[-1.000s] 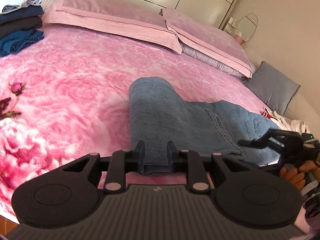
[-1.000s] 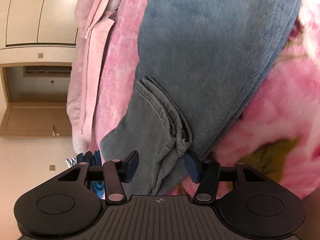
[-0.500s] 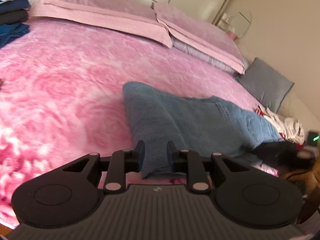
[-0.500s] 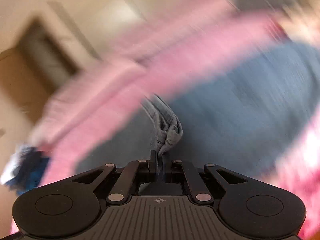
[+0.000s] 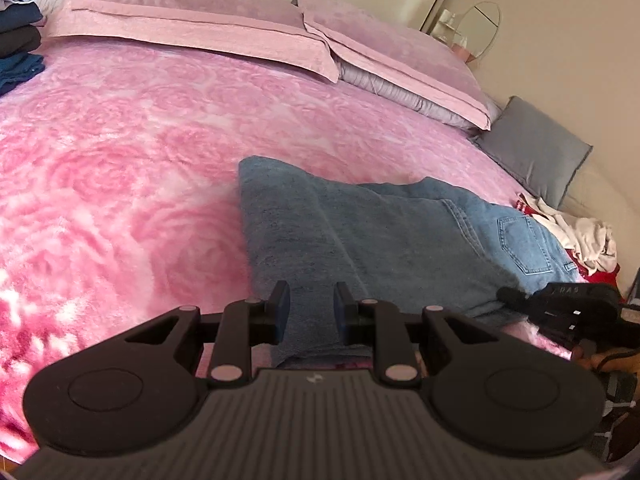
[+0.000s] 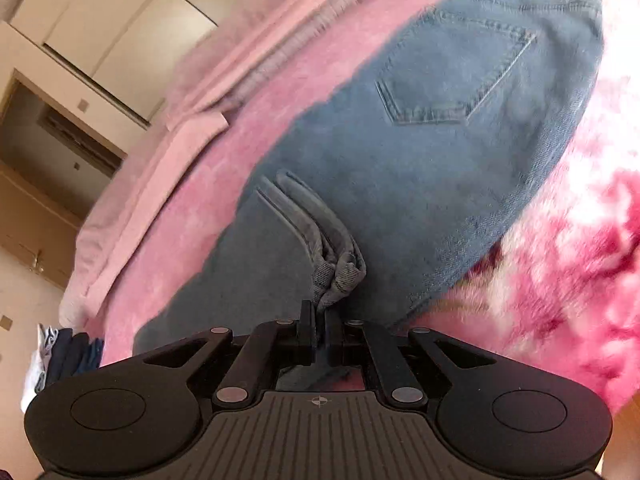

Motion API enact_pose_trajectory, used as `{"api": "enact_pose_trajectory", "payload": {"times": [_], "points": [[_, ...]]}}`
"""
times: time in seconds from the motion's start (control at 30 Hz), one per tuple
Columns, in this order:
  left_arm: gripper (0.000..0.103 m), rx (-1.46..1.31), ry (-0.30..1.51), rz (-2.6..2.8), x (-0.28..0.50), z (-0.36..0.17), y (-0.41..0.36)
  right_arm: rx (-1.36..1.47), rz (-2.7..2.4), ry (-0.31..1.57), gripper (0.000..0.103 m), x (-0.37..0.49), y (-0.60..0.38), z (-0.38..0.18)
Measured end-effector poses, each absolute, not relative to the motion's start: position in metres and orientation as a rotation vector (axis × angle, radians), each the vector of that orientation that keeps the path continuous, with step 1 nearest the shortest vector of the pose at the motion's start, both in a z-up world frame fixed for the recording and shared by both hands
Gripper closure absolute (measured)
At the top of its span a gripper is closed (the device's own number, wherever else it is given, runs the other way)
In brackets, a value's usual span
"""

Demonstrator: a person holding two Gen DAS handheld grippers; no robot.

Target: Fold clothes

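A pink blanket (image 5: pixel 120 152) covers the bed, and the jeans (image 5: pixel 360 232) lie folded on it, well below the pillows (image 5: pixel 200 12), with a stack of folded clothes (image 5: pixel 18 40) off toward the blanket's far corner. The left gripper (image 5: pixel 308 306) straddles the jeans' near end with its jaws parted. The right gripper (image 6: pixel 319 326) is clenched on a bunched hem (image 6: pixel 340 276) of the jeans.

The left tool (image 5: pixel 308 304) is sitting with its jaws parted around the fabric. The right tool (image 6: pixel 319 322) is pinching nearly closed, apparently clamping a bunched hem.
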State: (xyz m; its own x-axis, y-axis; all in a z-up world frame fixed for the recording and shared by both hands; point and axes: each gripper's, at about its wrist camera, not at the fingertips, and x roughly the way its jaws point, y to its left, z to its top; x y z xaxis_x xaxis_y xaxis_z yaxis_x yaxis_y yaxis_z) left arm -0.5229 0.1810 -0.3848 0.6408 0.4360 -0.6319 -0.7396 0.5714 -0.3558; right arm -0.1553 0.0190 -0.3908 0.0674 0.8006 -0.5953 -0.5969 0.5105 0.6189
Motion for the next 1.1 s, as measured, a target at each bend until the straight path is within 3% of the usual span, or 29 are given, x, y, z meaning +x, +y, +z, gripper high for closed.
{"api": "enact_pose_trajectory", "payload": {"times": [0.23, 0.5, 0.63, 0.73, 0.87, 1.1], "points": [[0.085, -0.614, 0.544, 0.772, -0.523, -0.378, 0.186, 0.138, 1.045, 1.096, 0.1, -0.155, 0.025, -0.39], [0.091, -0.535, 0.58, 0.729, -0.497, -0.369, 0.192, -0.16, 1.02, 0.719, 0.099, -0.186, 0.035, -0.348], [0.092, -0.474, 0.732, 0.732, -0.475, -0.4, 0.184, -0.297, 1.14, 0.714, 0.099, -0.2, 0.054, -0.367], [0.092, -0.489, 0.724, 0.748, -0.477, -0.405, 0.183, -0.415, 1.178, 0.758, 0.1, -0.208, 0.058, -0.391], [0.096, -0.477, 0.699, 0.77, -0.476, -0.382, 0.202, -0.424, 1.187, 0.786, 0.099, -0.204, 0.064, -0.374], [0.096, -0.446, 0.653, 0.81, -0.434, -0.378, 0.27, -0.384, 1.186, 0.672, 0.099, -0.179, 0.124, -0.359]]}}
